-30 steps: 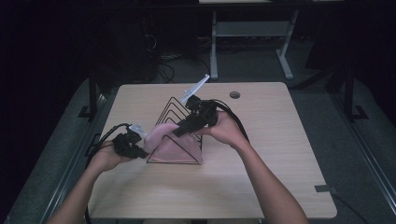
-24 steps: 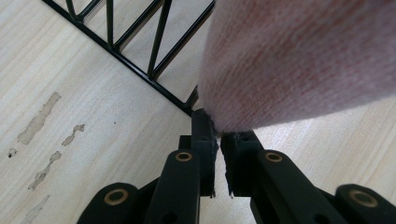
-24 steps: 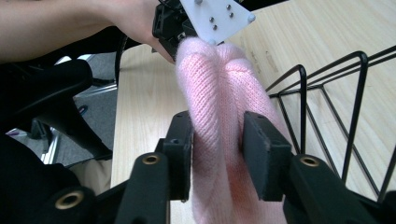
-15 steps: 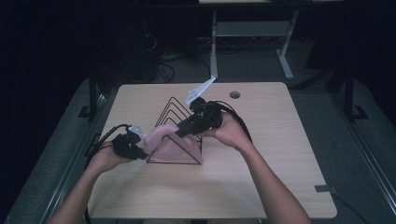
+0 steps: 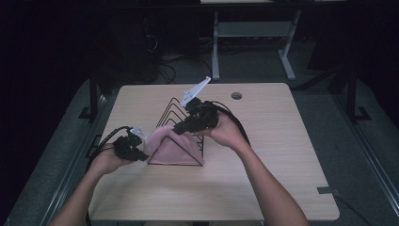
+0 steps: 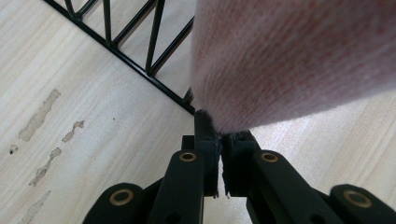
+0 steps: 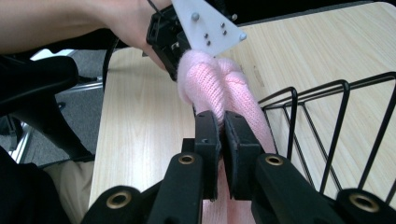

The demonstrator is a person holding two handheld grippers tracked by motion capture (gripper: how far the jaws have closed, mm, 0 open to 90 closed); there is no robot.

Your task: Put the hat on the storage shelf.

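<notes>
Since a second ago: right gripper (image 5: 181,126) barely moved, so the draping looks stalled.
Jaws: both clamped on pink knit cloth (image 5: 173,147), left gripper (image 5: 141,151) too.
Cloth: draped over wire rack (image 5: 175,104), mid-table.

The table (image 5: 263,141) is lit evenly from above in the high view, while its surroundings are lost in near-black. Only soft, faint shadows are cast. The high view is rendered slightly grainy and soft. In both gripper views, the nearest pink knit (image 6: 299,56) is blurred.
</notes>
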